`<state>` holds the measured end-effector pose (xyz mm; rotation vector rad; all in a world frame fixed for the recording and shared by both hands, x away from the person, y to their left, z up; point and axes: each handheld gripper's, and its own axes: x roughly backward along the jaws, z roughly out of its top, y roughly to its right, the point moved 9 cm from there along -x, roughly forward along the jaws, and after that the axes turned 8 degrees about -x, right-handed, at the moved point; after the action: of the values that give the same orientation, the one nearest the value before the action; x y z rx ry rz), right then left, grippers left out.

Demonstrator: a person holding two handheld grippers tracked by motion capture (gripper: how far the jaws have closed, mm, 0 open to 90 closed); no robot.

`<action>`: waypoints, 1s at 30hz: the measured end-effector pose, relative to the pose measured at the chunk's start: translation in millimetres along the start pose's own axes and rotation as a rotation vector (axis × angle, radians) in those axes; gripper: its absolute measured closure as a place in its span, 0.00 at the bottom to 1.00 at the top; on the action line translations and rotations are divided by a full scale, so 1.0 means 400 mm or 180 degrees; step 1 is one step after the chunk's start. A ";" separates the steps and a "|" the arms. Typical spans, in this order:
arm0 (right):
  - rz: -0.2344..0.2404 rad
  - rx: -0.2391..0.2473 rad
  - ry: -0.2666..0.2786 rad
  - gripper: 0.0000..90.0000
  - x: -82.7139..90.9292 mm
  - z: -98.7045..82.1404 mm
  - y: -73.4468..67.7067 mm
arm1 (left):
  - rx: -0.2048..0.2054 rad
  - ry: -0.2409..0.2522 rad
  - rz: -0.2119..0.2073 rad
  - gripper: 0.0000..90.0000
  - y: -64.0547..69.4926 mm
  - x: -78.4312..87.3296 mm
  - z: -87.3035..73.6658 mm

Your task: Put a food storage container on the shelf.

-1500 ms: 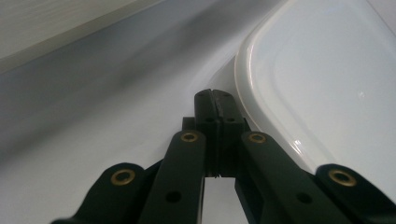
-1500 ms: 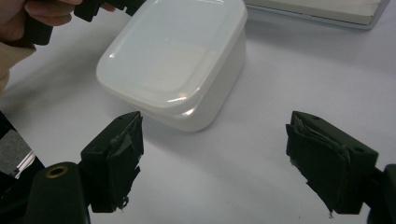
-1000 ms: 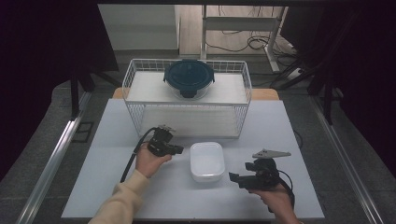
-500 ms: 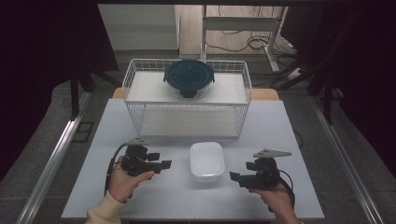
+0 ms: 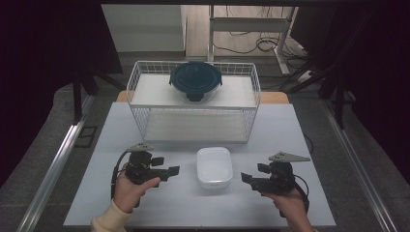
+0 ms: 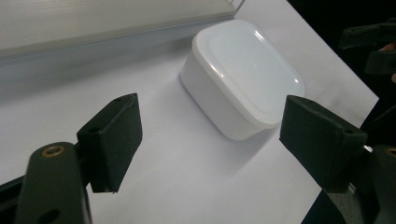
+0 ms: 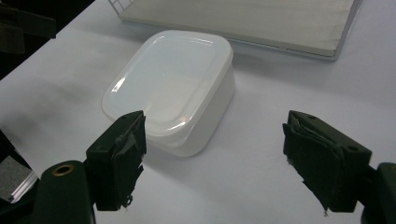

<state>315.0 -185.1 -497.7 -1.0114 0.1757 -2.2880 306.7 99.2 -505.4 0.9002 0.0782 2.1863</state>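
A white lidded box [image 5: 214, 167] sits on the pale table [image 5: 309, 145], in front of the wire rack [image 5: 193, 99]. It also appears ahead of the jaws as the white box [image 6: 243, 74] and the white box [image 7: 170, 86]. My left gripper [image 5: 173, 170] is held to the left of it, open and empty, pointing right toward it. My right gripper [image 5: 245, 178] is held to the right of the box, open and empty, pointing left. A dark blue round lidded bowl [image 5: 195, 79] stands on the rack's top shelf.
The white wire rack has a lower shelf board [image 5: 193, 126] behind the box. Black cables trail from both grippers. A metal rail [image 5: 53, 169] runs along the table's left side, another rail [image 5: 358, 169] along the right. Dark floor surrounds the table.
My left gripper has drawn back from the rack's front toward the near left and turned to point right at the box. The right gripper has barely moved.
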 end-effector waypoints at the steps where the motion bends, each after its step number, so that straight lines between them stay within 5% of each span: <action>1: 0.0008 -0.0012 0.0007 0.24 -0.001 0.000 0.001 | -0.0005 0.0005 -0.0006 0.24 0.000 -0.001 0.001; 8: 0.0012 -0.0042 0.0114 0.29 0.005 0.014 0.000 | 0.0018 0.0017 -0.0077 0.25 0.005 -0.021 0.013; 12: 0.0154 -0.0115 0.0146 0.33 0.001 0.031 -0.013 | -0.0014 0.0002 0.0024 0.28 0.000 -0.038 0.022; 20: 0.0220 -0.0110 -0.0012 0.35 -0.045 0.065 -0.016 | 0.0146 0.0052 -0.0166 0.34 -0.002 -0.081 0.057; 27: 0.0302 -0.0311 -0.0168 0.37 -0.113 0.068 -0.002 | 0.0429 -0.0062 -0.0432 0.35 -0.005 -0.148 0.052; 30: 0.0307 -0.0372 -0.0247 0.39 -0.138 0.063 0.006 | 0.0648 -0.0090 -0.0558 0.37 -0.005 -0.175 0.045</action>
<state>362.1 -151.4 -515.4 -1.1245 0.3220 -2.1684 352.0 50.2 -532.9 0.9973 0.3583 2.0269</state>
